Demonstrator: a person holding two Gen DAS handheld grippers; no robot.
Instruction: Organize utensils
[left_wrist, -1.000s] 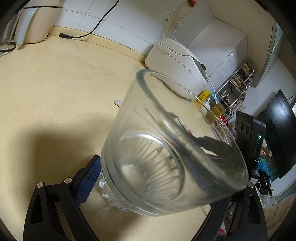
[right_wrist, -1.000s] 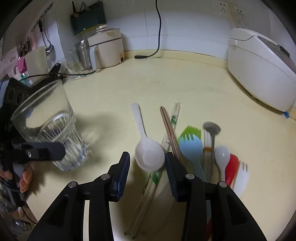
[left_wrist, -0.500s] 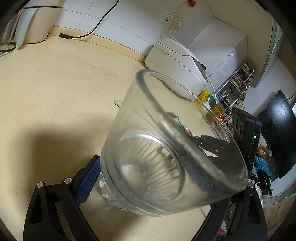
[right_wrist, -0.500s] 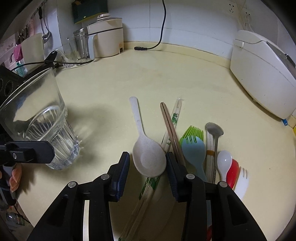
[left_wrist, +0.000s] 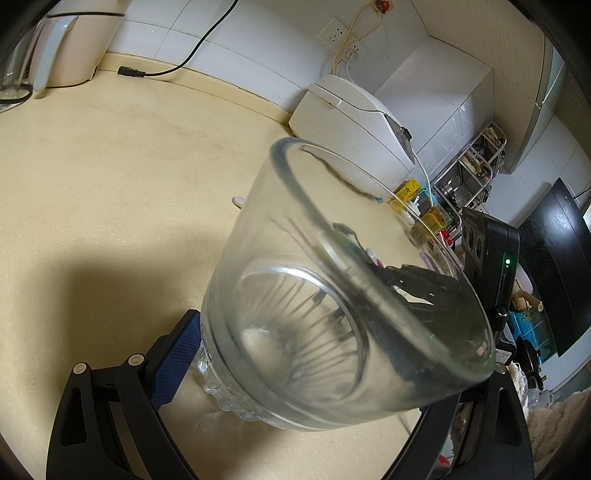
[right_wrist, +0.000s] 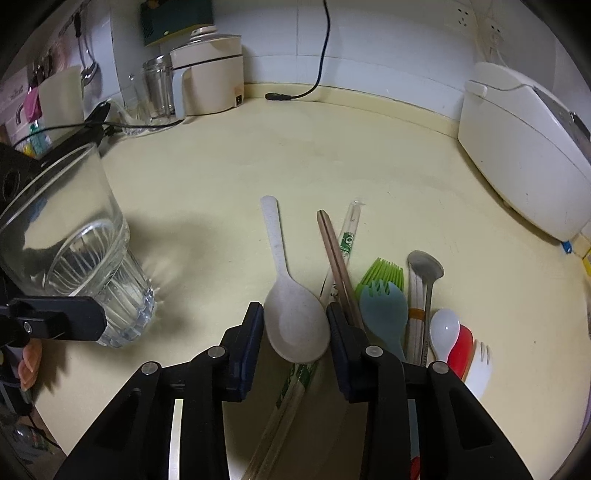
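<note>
Over by the counter, the person is working on the first pick of the sort: the right gripper (right_wrist: 295, 328) is poised low over the pale speckled plastic spoon (right_wrist: 291, 314), with the bowl of the spoon sitting between the blue pads. The jaws are closing, about halfway in, and from here I cannot tell whether the pads are pressing on the bowl yet; they are looking just beside its edges. The spoon is lying flat on the cream countertop (right_wrist: 332, 155), its handle pointing away toward the wall.

The left gripper (left_wrist: 295, 373) is holding the clear ribbed drinking glass (left_wrist: 332, 295) by its base, tilted so the mouth is facing toward the utensils. The glass is standing off to the left of the spoon, well apart from it, and appears empty.

Beside the spoon the rest of the pile is waiting: a pair of brown chopsticks (right_wrist: 338, 266) crossing a wrapped pair, a light blue plastic spork (right_wrist: 382, 306), a green silicone brush (right_wrist: 382, 271), a metal spoon (right_wrist: 424, 266), and small white and red spoons.

The next move, I would judge, is calling for a firm pinch on the bowl, then a lift and a swing left to drop the spoon handle-up into the glass. The rounded bowl may be slipping if the pads catch only its rim.
</note>
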